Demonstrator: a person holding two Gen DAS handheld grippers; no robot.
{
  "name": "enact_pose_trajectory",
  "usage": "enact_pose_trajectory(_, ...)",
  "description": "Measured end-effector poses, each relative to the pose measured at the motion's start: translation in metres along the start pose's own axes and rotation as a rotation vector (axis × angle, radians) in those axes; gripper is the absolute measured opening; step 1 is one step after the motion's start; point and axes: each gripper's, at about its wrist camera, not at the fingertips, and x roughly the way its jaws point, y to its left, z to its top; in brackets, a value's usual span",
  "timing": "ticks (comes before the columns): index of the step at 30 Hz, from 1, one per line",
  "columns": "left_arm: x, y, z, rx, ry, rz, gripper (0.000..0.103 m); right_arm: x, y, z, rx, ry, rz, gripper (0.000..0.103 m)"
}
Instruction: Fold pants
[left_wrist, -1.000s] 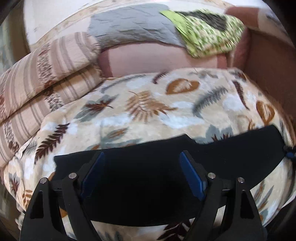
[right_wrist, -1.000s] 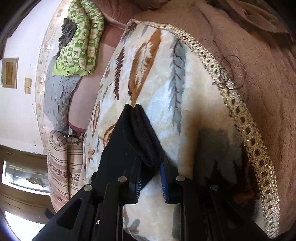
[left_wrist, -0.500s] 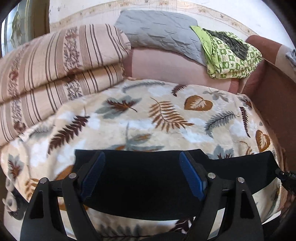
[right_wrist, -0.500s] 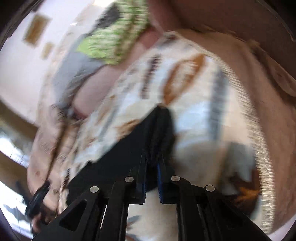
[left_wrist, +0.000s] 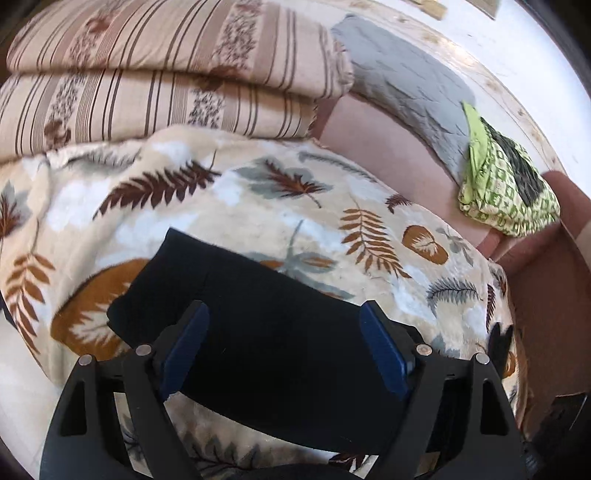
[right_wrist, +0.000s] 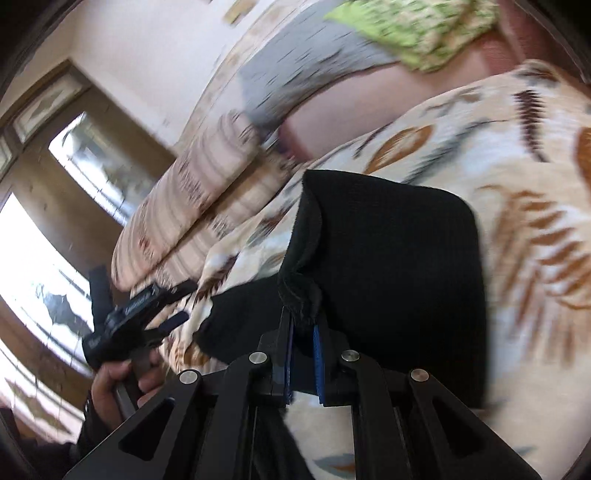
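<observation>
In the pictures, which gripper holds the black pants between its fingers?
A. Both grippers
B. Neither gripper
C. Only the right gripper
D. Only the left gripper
C: the right gripper has its blue fingers pinched on a bunched edge of the black pants, while the left gripper hangs wide open above the cloth with nothing between its fingers.

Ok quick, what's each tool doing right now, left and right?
Left tool: open, above the black pants, gripping nothing.
Right tool: closed on a bunched pants edge.
</observation>
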Motion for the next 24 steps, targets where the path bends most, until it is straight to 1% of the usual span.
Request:
enact_pose_trajectory(4,0.005,-0.001,0.000,0.004,0.019,-0.002,0.084,0.030,0.011,-0.006,-0.060,0.070,-0.022,0.008)
enact_pose_trajectory(6,0.006,-0.002,-0.001,0.008,0.023,-0.003,0.084,0.036,0.011,-0.010,-0.073,0.088,-0.031,0.008)
enact_pose_trajectory(9,0.007,-0.004,-0.001,0.011,0.023,0.006,0.084,0.041,0.013,-0.007,-0.083,0.092,-0.035,0.008)
enact_pose_trajectory(10,0.007,-0.005,-0.001,0.016,0.025,0.008,0.084,0.047,0.015,-0.007,-0.091,0.101,-0.043,0.008)
enact_pose_trajectory(12,0.008,-0.007,-0.001,0.025,0.029,0.013,0.084,0.058,0.018,-0.013,-0.123,0.129,-0.096,0.008)
enact_pose_trajectory(13,0.009,-0.008,-0.001,0.029,0.031,0.015,0.084,0.060,0.016,-0.018,-0.114,0.147,-0.097,0.013)
enact_pose_trajectory(15,0.010,-0.009,0.000,0.036,0.037,0.020,0.084,0.067,0.009,-0.024,-0.070,0.180,-0.061,0.014)
enact_pose_trajectory(17,0.013,-0.015,0.001,0.071,0.057,0.017,0.084,0.060,0.006,-0.024,-0.033,0.179,-0.007,0.023)
enact_pose_trajectory(18,0.014,-0.024,0.002,0.111,0.074,-0.003,0.084,0.052,0.006,-0.023,-0.019,0.178,0.029,0.024)
enact_pose_trajectory(19,0.014,-0.033,0.004,0.144,0.086,-0.033,0.084,0.041,0.006,-0.023,-0.017,0.164,0.043,0.026)
enact_pose_trajectory(21,0.013,-0.053,0.008,0.195,0.102,-0.109,0.084,0.019,0.005,-0.021,-0.036,0.122,0.040,0.026)
enact_pose_trajectory(22,0.016,-0.074,0.010,0.249,0.128,-0.165,0.084,0.001,0.003,-0.019,-0.059,0.079,0.002,0.026)
enact_pose_trajectory(23,0.019,-0.088,0.010,0.287,0.158,-0.208,0.084,-0.018,0.000,-0.017,-0.090,0.027,-0.079,0.030)
enact_pose_trajectory(24,0.024,-0.102,0.010,0.321,0.192,-0.248,0.084,-0.027,-0.002,-0.016,-0.111,0.003,-0.144,0.032)
